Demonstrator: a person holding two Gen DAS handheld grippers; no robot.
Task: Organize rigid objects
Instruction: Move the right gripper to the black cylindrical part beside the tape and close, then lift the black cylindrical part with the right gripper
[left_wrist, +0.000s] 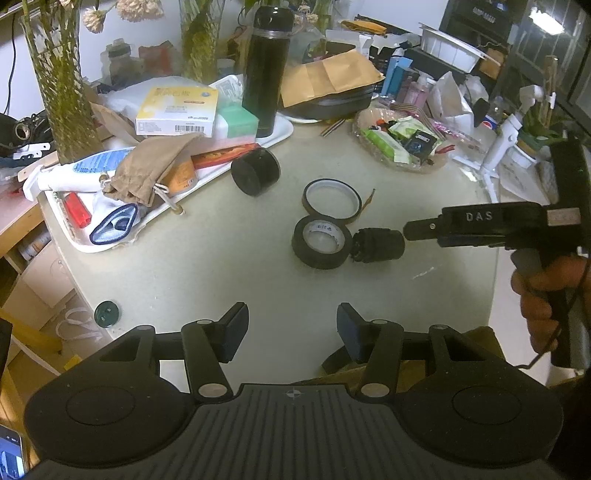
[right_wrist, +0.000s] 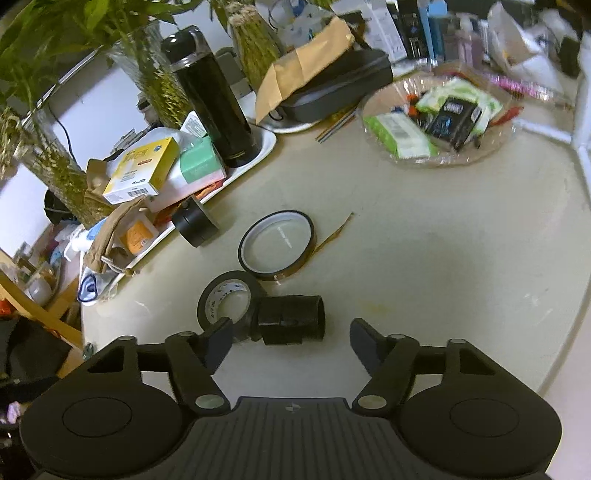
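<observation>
A short black cylinder (right_wrist: 291, 319) lies on its side on the pale table, against a black tape roll (right_wrist: 227, 299). My right gripper (right_wrist: 291, 339) stands open around the cylinder, with a gap on each side and the pads not touching it. In the left wrist view, the right gripper (left_wrist: 410, 232) reaches in from the right to the cylinder (left_wrist: 376, 245) and black tape roll (left_wrist: 321, 242). An amber tape roll (left_wrist: 331, 201) lies flat just behind them. My left gripper (left_wrist: 291, 328) hovers open over bare table nearer the front edge, with nothing between its fingers.
A white tray (left_wrist: 92, 245) on the left is piled with boxes, a cloth pouch and a tall black flask (left_wrist: 266, 70). A black round tin (left_wrist: 255, 171) rests against the tray. A clear basket (right_wrist: 439, 158) of packets sits at the back right. A person's hand (left_wrist: 543, 291) holds the right gripper's handle.
</observation>
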